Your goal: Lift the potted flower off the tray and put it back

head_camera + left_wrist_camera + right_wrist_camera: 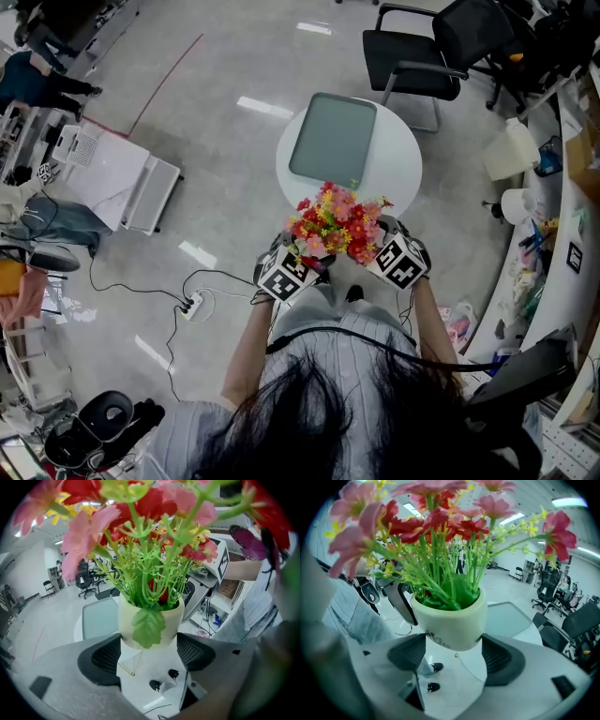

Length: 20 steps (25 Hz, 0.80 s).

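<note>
The potted flower (337,225), red, pink and yellow blooms in a cream pot (147,620), hangs in the air close to my body, off the table. My left gripper (298,261) and right gripper (377,251) hold it from either side. In the left gripper view the dark pads (105,656) press the pot's lower wall. The right gripper view shows the same pot (450,620) clamped between the pads (502,657). The grey-green tray (333,141) lies bare on the round white table (398,173), beyond the flowers.
Black office chairs (427,47) stand behind the table at the back right. A white cabinet (117,178) sits on the floor at left, with a power strip and cables (192,305) near my feet. Cluttered shelves (562,216) line the right side.
</note>
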Tool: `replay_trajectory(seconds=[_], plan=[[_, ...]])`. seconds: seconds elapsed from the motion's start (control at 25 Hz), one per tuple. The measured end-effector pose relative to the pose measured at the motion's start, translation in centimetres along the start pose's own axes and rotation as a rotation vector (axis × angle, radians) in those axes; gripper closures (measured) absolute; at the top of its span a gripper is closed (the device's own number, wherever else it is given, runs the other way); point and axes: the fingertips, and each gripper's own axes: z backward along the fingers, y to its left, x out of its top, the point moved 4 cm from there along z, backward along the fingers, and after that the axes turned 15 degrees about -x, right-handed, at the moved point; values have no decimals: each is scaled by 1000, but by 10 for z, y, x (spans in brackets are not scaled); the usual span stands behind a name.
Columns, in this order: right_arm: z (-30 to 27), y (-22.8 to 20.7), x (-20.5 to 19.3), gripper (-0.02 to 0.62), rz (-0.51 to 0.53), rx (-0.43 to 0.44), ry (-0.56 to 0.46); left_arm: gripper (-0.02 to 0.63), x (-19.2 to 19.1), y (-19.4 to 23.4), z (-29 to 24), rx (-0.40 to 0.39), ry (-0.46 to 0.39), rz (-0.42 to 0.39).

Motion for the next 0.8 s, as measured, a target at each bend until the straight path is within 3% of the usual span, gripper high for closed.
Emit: replay_trajectory(seconds=[0.36, 0.8], plan=[[-8, -10, 1, 232, -13, -5, 2, 245, 4, 13, -3, -22, 9, -9], [-37, -42, 12, 232, -43, -26, 5, 245, 20, 61, -8, -49, 27, -42]])
